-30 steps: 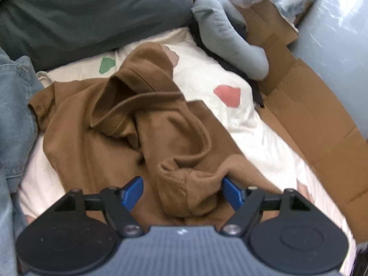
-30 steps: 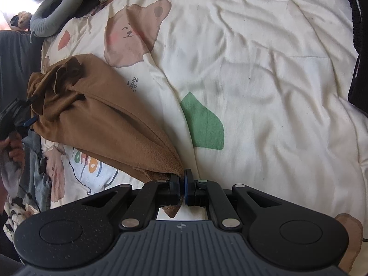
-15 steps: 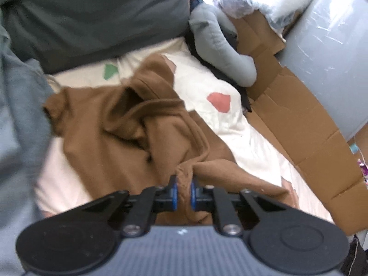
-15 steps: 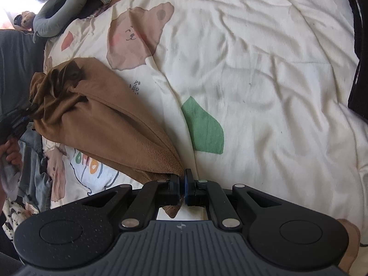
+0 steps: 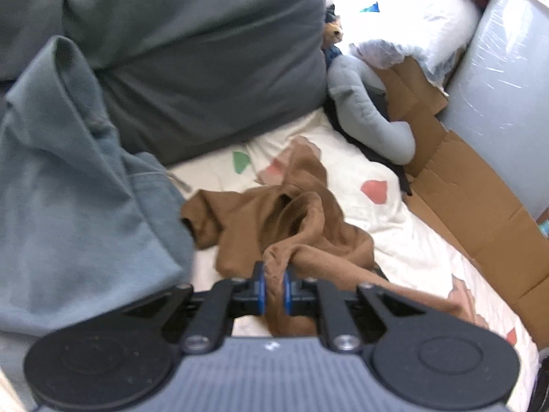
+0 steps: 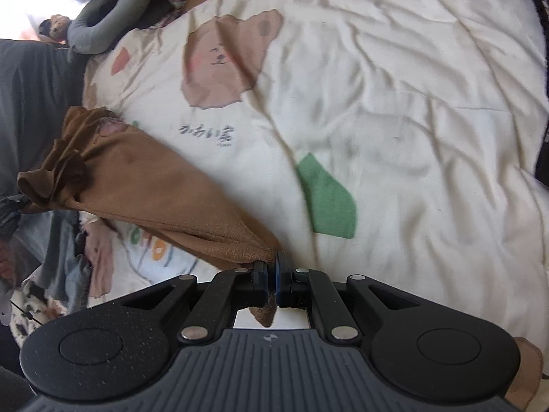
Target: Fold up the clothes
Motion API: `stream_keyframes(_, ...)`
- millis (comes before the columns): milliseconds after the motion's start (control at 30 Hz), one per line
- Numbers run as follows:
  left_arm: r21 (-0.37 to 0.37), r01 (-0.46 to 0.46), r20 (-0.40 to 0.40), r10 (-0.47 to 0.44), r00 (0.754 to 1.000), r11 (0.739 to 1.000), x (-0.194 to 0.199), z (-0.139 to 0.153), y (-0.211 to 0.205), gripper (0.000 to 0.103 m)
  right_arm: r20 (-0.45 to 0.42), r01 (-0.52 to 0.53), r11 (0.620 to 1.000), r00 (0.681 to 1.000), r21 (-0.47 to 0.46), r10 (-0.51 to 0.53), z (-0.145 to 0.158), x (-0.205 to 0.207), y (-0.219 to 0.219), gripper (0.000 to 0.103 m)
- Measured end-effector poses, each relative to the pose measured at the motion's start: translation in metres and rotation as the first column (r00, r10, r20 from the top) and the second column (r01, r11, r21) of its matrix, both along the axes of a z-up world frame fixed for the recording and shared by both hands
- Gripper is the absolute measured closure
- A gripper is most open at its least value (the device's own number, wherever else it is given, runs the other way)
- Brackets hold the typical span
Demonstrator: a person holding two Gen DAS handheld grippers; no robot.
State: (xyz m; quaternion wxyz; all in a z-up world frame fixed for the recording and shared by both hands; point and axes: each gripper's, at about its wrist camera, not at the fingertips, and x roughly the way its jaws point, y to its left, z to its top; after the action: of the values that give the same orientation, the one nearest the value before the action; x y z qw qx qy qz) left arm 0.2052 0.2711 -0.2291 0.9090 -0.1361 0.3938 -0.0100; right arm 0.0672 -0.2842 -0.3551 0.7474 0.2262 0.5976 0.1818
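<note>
A brown garment [image 5: 302, 226] lies crumpled on a cream bedspread [image 5: 387, 237] printed with bears and coloured patches. My left gripper [image 5: 273, 283] is shut on a bunched fold of it, lifted above the bed. In the right wrist view the same brown garment [image 6: 147, 185] stretches from the far left down to my right gripper [image 6: 271, 278], which is shut on a corner of the cloth; a small tip hangs below the pads. The left gripper [image 6: 8, 206] shows dimly at that view's left edge, at the garment's far end.
A blue-grey garment [image 5: 75, 213] hangs close at the left, a dark grey cushion [image 5: 192, 55] behind it. A grey plush toy [image 5: 370, 110], flattened cardboard [image 5: 480, 219] and a plastic-wrapped panel [image 5: 501, 96] line the bed's right side. Patterned clothing [image 6: 51, 274] lies at the bed's left edge.
My left gripper went from open around a brown fold to shut on it, then rose and pulled back with the cloth. The right gripper stayed shut on its corner, barely moving.
</note>
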Motion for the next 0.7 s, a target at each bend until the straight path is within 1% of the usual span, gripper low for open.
stream_keyframes(100,0.019,-0.031,-0.009,0.031,0.999,0.999,-0.005,0.002,0.013,0.093,0.01,-0.029,0.999,1.0,0.034,0.029,0.004,0.0,0.007,0.102)
stream_keyframes(233,0.062,-0.066,-0.01,0.066,0.998,0.996,-0.013,0.009,0.029,0.093,0.042,-0.098,0.992,0.995,0.077,0.095,0.011,-0.001,0.02,0.102)
stream_keyframes(333,0.105,-0.094,-0.009,0.096,0.995,0.99,-0.02,0.015,0.042,0.093,0.038,-0.154,0.979,0.988,0.137,0.15,0.013,-0.002,0.031,0.101)
stream_keyframes(433,0.143,-0.145,-0.009,0.148,0.989,0.979,-0.027,0.022,0.059,0.093,0.027,-0.218,0.957,0.976,0.189,0.217,0.016,-0.004,0.043,0.098)
stream_keyframes(500,0.169,-0.18,-0.014,0.185,0.983,0.969,-0.031,0.025,0.07,0.093,0.025,-0.237,0.945,0.971,0.224,0.238,0.017,-0.005,0.049,0.09)
stream_keyframes(567,0.191,-0.205,-0.025,0.214,0.977,0.96,-0.034,0.025,0.081,0.093,0.026,-0.239,0.934,0.97,0.267,0.241,0.018,-0.005,0.051,0.077)
stream_keyframes(600,0.208,-0.211,-0.026,0.221,0.975,0.955,-0.036,0.025,0.085,0.093,0.031,-0.236,0.928,0.971,0.287,0.237,0.019,-0.005,0.051,0.073)
stream_keyframes(633,0.225,-0.215,-0.026,0.227,0.974,0.95,-0.038,0.026,0.088,0.093,0.036,-0.231,0.927,0.972,0.294,0.231,0.02,-0.004,0.05,0.066)
stream_keyframes(667,0.24,-0.219,-0.026,0.232,0.972,0.946,-0.039,0.026,0.091,0.093,0.041,-0.227,0.927,0.974,0.298,0.225,0.021,-0.002,0.049,0.064)
stream_keyframes(700,0.253,-0.223,-0.025,0.236,0.971,0.941,-0.042,0.027,0.092,0.093,0.046,-0.222,0.927,0.975,0.301,0.219,0.022,-0.001,0.048,0.064)
